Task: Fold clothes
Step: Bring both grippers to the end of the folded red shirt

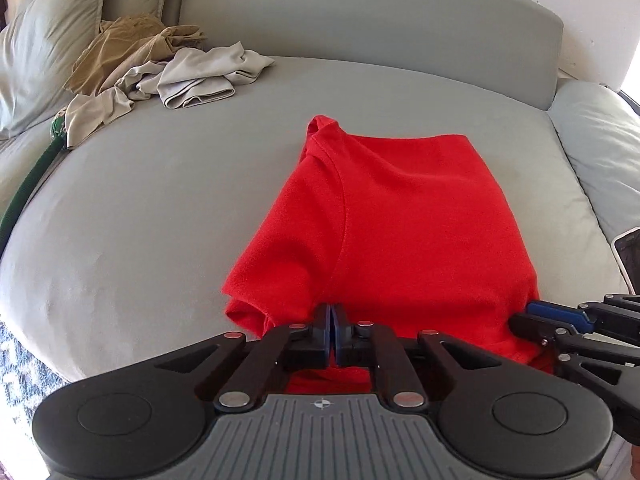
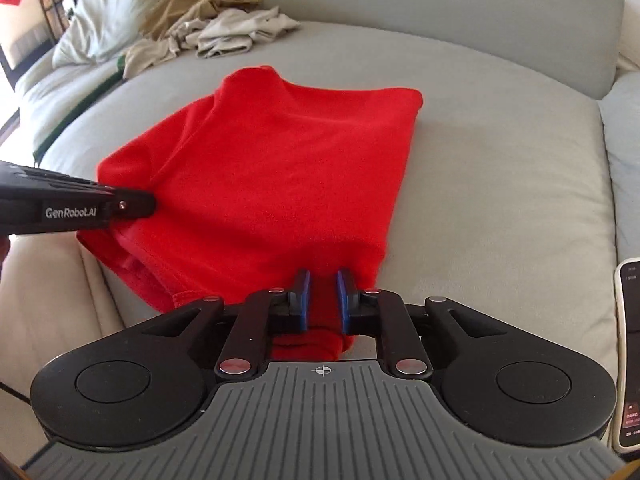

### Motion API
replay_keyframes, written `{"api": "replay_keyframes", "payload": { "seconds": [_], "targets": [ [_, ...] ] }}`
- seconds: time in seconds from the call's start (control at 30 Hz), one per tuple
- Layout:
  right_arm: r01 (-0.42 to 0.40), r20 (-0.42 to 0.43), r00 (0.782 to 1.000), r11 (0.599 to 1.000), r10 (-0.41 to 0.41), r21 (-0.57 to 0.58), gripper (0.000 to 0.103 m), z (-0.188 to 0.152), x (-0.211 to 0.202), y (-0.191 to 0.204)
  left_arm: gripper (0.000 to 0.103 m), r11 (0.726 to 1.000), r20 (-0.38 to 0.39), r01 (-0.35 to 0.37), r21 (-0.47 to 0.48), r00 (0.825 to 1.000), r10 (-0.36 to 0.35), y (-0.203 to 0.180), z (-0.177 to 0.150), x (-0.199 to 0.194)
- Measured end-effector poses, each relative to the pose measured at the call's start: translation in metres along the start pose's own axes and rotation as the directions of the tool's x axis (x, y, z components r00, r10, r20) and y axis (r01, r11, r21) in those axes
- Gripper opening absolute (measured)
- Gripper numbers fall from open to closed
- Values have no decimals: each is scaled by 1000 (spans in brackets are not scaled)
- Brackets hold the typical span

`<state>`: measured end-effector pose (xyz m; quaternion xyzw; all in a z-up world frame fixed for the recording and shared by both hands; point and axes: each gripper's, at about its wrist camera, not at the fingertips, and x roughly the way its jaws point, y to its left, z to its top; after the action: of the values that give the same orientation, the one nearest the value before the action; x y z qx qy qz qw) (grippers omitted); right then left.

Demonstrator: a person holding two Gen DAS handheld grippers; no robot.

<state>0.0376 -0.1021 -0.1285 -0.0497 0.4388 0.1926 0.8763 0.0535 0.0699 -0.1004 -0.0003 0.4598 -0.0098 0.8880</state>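
A red T-shirt (image 1: pixel 400 216) lies partly folded on the grey sofa seat (image 1: pixel 140 208), its collar at the far end and a sleeve at the near left. My left gripper (image 1: pixel 333 312) is shut on the shirt's near edge. It also shows from the side in the right wrist view (image 2: pixel 148 204). My right gripper (image 2: pixel 322 280) holds the near right edge of the shirt (image 2: pixel 272 168) between its blue pads, with a narrow gap filled by cloth. Its tips show in the left wrist view (image 1: pixel 520 316).
A heap of tan and pale grey clothes (image 1: pixel 160 68) lies at the back left of the seat, by cushions (image 1: pixel 44 40). A phone (image 2: pixel 628 356) lies at the right edge. The backrest (image 1: pixel 360 12) runs behind; a green strap (image 1: pixel 24 192) lies at the left.
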Motion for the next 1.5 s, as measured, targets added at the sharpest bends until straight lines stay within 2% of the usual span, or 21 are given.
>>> {"api": "replay_keyframes", "payload": {
  "seconds": [0.1,0.17,0.2,0.33,0.43,0.5,0.57,0.6,0.63,0.67,0.73,0.8,0.87,0.97,1.0,1.07,1.2,1.3,1.37,1.4,1.5],
  "targets": [
    [-4,-19,1000,1000,4,-3,20,-3,-11,-3,10,1000,-1,-9,-11,1000,9,4,-1,-5],
    [7,-25,1000,1000,-7,8,32,-8,-21,-9,11,1000,-1,-15,-28,1000,15,8,-3,-12],
    [6,-30,1000,1000,-5,15,33,-11,-27,-13,11,999,-1,-22,-42,1000,22,11,-6,-16],
    [-13,-59,998,999,16,43,35,-23,-49,-25,11,990,6,-39,-133,999,40,33,-18,-38],
    [-22,-38,999,996,25,81,35,-29,-63,-32,12,979,25,-4,-206,1000,9,47,-24,-55],
    [-23,6,1000,994,22,105,35,-25,-71,-35,12,976,55,20,-216,998,-9,48,-22,-64],
    [-23,57,998,993,16,118,32,-18,-75,-36,13,981,88,51,-187,996,-35,41,-16,-67],
    [-32,71,997,993,24,116,27,-13,-73,-36,13,984,100,64,-164,994,-48,35,-13,-66],
    [-46,76,996,993,38,109,13,-7,-70,-34,13,988,107,79,-133,992,-65,27,-10,-62],
    [-68,79,995,992,60,105,11,-2,-66,-33,13,990,112,96,-100,990,-84,18,-7,-57],
    [-113,57,992,989,108,99,11,6,-50,-26,13,990,104,138,-32,986,-134,0,-5,-42],
    [-160,18,987,982,159,104,12,10,-31,-19,14,982,59,188,13,980,-189,-18,-6,-23],
    [-192,-46,979,975,198,113,15,6,-14,-11,17,982,-56,185,46,982,-183,-32,-12,-2],
    [-188,-75,978,979,193,76,18,-2,-20,-6,20,984,-91,152,91,985,-144,-38,-20,-9],
    [-193,-101,974,978,200,77,20,-3,-26,-8,20,984,-104,157,81,983,-148,-34,-19,-14],
    [-212,-109,969,971,223,106,32,-5,-41,-18,21,982,-86,184,37,980,-181,-20,-12,-26],
    [-167,6,986,980,167,113,32,0,-59,-42,26,980,7,197,-21,980,-197,-6,18,-37],
    [-125,53,992,978,118,169,32,13,-51,-60,31,979,26,202,-17,979,-202,-11,46,-28],
    [-116,85,991,973,101,202,20,24,-41,-70,33,981,35,195,4,980,-195,-21,66,-16],
    [-109,98,991,971,90,212,18,30,-35,-74,33,980,39,198,8,980,-198,-25,75,-9],
    [-117,128,988,956,85,268,18,46,-12,-89,31,968,42,249,-26,968,-247,-32,96,18]
  ]
}}
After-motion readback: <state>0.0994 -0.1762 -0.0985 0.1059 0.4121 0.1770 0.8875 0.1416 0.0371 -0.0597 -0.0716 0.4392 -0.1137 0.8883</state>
